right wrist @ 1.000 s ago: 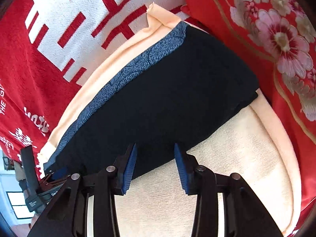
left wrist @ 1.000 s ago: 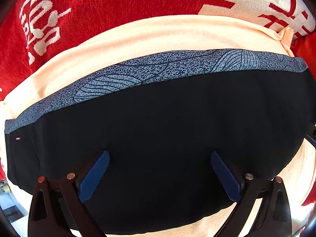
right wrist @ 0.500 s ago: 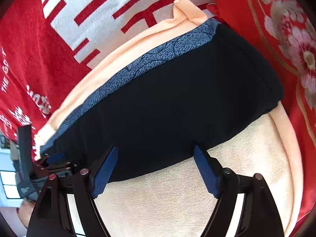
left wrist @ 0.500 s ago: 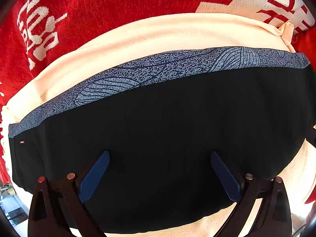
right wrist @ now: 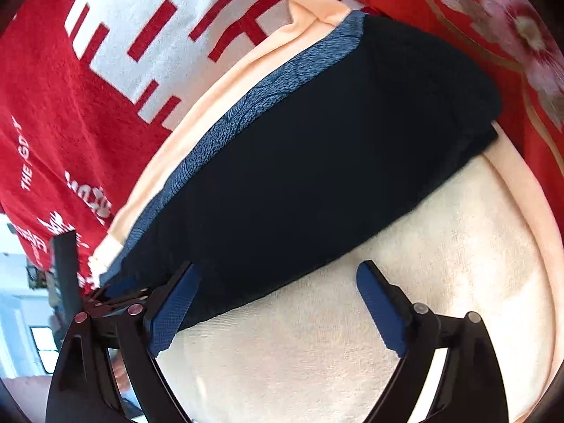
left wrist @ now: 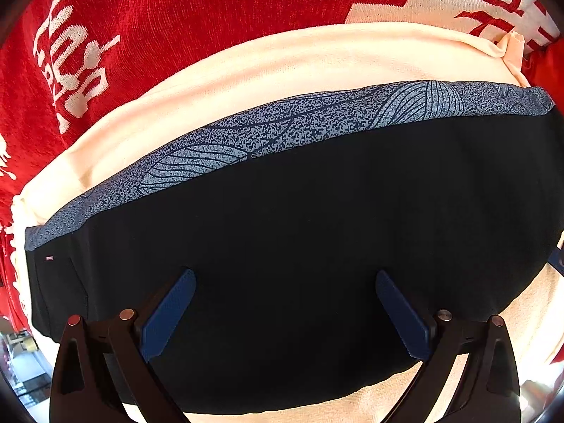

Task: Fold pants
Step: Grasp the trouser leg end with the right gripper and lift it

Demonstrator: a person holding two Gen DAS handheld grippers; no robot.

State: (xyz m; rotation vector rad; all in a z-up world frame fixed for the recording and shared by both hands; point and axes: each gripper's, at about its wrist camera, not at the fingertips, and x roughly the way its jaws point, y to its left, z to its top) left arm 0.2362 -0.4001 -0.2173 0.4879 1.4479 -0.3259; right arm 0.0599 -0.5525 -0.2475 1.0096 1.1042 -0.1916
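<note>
Folded black pants [left wrist: 299, 229] with a blue speckled waistband [left wrist: 282, 123] lie on a cream cloth [left wrist: 282, 60]. My left gripper [left wrist: 284, 275] points straight down over the middle of the black fabric. It is open, with nothing between its blue pads [left wrist: 169, 313]. In the right wrist view the pants [right wrist: 317, 141] run diagonally, waistband [right wrist: 282, 70] on the far side. My right gripper [right wrist: 278, 266] hovers at their near edge. Its jaws are opening and the pads press on nothing. The left pad [right wrist: 172, 310] overlaps the black hem and the right pad sits over the cream cloth [right wrist: 387, 335].
A red blanket [left wrist: 176, 17] with white lettering and a white patch lies under the cream cloth. A red floral cloth [right wrist: 493, 17] borders the pants' far right end. The left gripper's black frame [right wrist: 65, 264] stands at the pants' left end. A bright room shows at the lower left.
The right gripper's jaws have spread from a narrow gap to wide over the pants' near edge. The left gripper stays open over the black fabric.
</note>
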